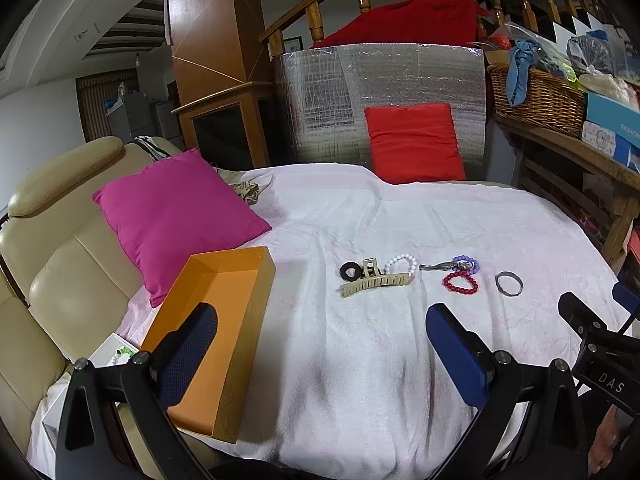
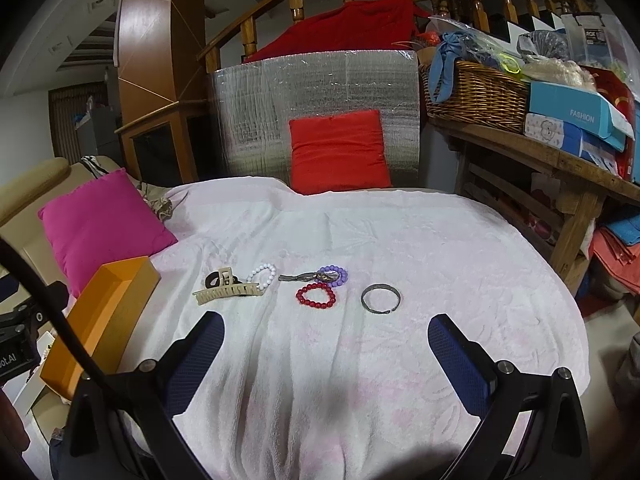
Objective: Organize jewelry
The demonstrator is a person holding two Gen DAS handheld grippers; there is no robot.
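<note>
Both my grippers, left and right, hang spread apart with nothing between their fingers, above a white cloth. The jewelry lies in a row: hair claw, red bracelet, metal bangle. Only my left view shows inside the orange box; what I see holds nothing.

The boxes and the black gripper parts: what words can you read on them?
"FASHION" on the light blue box on the wooden shelf; in the left wrist view it is cut off to "FASHION" at the edge.
"DAS" on the black body of the right gripper.
"ot.AI", partly cut off, on the black body of the left gripper.
Print on the clear bin at the back is too small to read.
</note>
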